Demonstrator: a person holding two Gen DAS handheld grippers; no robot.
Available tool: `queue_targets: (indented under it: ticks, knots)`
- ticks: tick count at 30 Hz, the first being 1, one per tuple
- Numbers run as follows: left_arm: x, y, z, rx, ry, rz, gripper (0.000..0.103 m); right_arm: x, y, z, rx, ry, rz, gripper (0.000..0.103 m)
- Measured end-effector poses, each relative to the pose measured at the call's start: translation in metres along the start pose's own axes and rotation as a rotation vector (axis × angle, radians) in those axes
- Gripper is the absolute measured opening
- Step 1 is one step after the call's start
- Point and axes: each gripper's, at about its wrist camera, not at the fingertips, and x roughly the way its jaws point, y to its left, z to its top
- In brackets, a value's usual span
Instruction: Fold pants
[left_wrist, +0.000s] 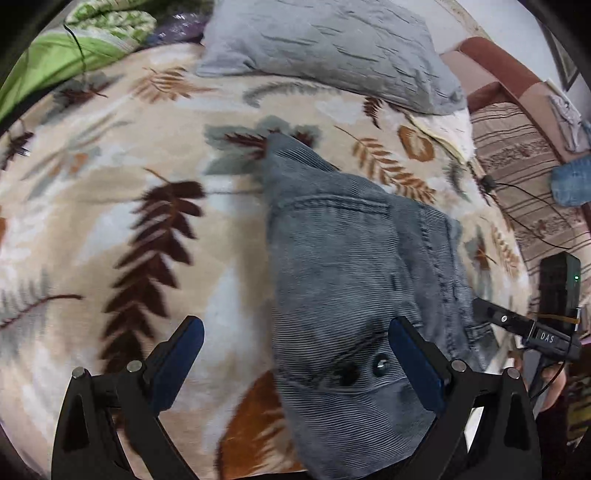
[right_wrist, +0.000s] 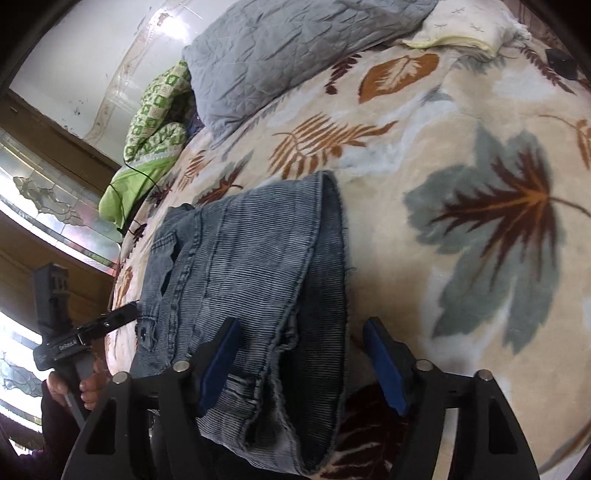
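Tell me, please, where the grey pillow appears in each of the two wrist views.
Left wrist view: the pillow lies along the top, centre to right, beyond the pants.
Right wrist view: the pillow is at the top, centre-left, also beyond the pants.
Shared landmark: the green quilt beside the pillow's left end, top left in the left view, left of the pillow in the right view.

Grey-blue ribbed corduroy-type cloth pants (left_wrist: 343, 266) (right_wrist: 255, 266), matt, stitched seams, 2 shiny metal buttons (left_wrist: 381, 363). Beige leaf-print fleece blanket (left_wrist: 110, 206) (right_wrist: 424, 155), fuzzy pile. Grey crinkled quilted cloth pillow (left_wrist: 332, 48) (right_wrist: 280, 48). Grippers: matt black plastic frames w/ blue matt pads (left_wrist: 177, 365) (right_wrist: 386, 365), steel pins.
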Motion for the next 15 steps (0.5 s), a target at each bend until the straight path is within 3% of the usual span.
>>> queue_targets:
  ticks: [7,10,13,15]
  knots:
    - [0.017,-0.015,0.000,0.043,0.030,-0.059,0.100,0.019,0.023,-0.006,-0.036,0.034,0.081,0.078]
    - [0.018,-0.018,-0.001,0.049,0.030,-0.089,0.089,0.022,0.029,-0.009,-0.047,0.020,0.099,0.077]
    - [0.017,-0.026,-0.001,0.080,0.019,-0.075,0.082,0.023,0.041,-0.013,-0.090,0.002,0.095,0.066]
    - [0.014,-0.027,-0.001,0.086,0.012,-0.072,0.068,0.023,0.047,-0.013,-0.096,-0.016,0.089,0.053]
